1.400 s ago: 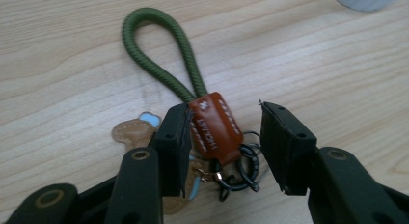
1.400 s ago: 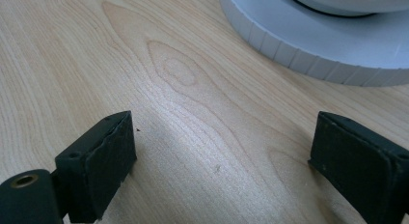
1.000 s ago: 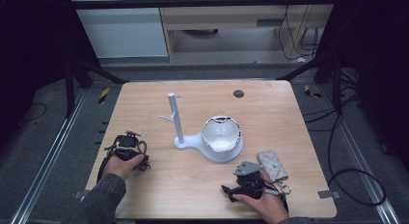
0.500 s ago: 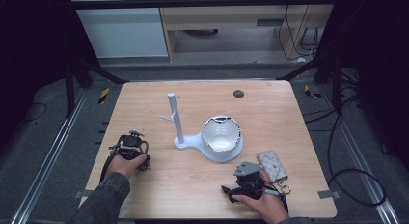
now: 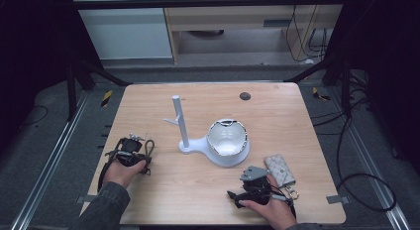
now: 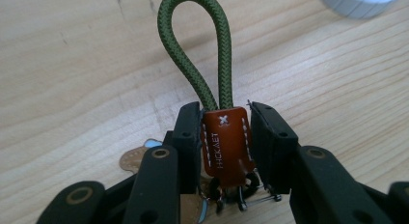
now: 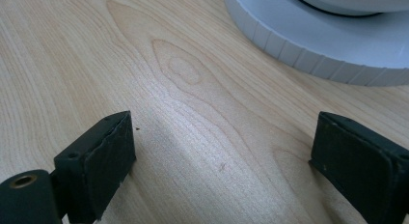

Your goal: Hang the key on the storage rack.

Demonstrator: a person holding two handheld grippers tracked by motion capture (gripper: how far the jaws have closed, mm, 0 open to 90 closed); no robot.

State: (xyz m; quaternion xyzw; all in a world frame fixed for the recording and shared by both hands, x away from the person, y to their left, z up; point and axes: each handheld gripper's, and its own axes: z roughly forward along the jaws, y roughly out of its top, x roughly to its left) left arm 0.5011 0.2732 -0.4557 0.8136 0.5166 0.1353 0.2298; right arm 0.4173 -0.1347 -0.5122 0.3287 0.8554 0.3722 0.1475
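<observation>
Now the left gripper [image 6: 225, 142] clamps its jaws, which have just been closing, on the brown leather tab [image 6: 225, 139] of a green cord keychain [image 5: 147, 149], at the wooden table's [image 5: 307, 126] left edge and nearer it than a second ago. Right gripper [image 7: 224, 171] gapes empty beside the white stand [image 5: 218, 145]; dark floor surrounds.

Overhead view; jaw cameras (tabletop-close)
</observation>
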